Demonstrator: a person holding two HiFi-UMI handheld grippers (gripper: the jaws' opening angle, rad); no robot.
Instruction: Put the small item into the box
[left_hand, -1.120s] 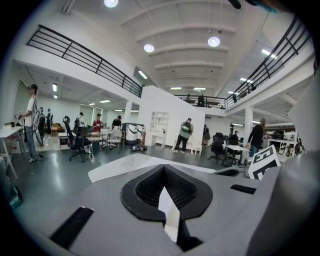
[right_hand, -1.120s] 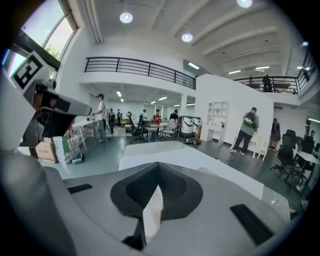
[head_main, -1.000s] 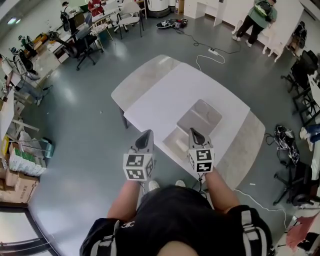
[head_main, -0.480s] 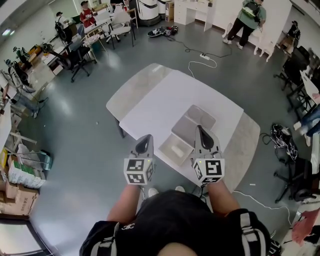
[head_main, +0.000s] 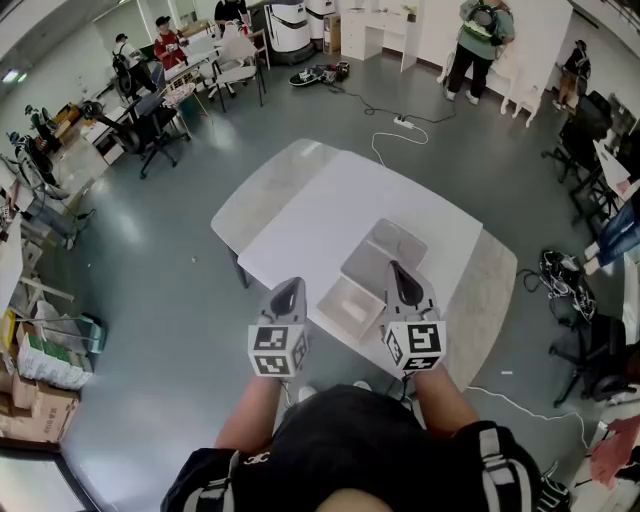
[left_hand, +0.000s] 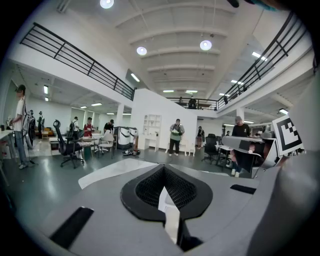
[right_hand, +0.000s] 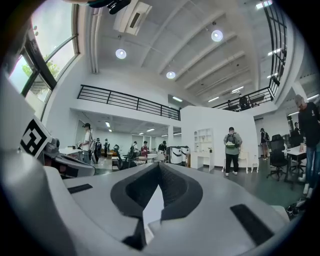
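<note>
A person holds two grippers level above a white table (head_main: 330, 210). The left gripper (head_main: 288, 291) and right gripper (head_main: 398, 273) are both closed and empty. The open box (head_main: 350, 305) lies ahead and below, between them, nearer the right gripper. The small item cannot be made out.

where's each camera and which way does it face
Head view: on the person's head, steeply down at table, box; shows forearms, left gripper, right gripper.
Left gripper view: on that gripper, level across hall; own shut jaws.
Right gripper view: on that gripper, tilted upward; own shut jaws.
Both gripper views share the green-topped person.
</note>
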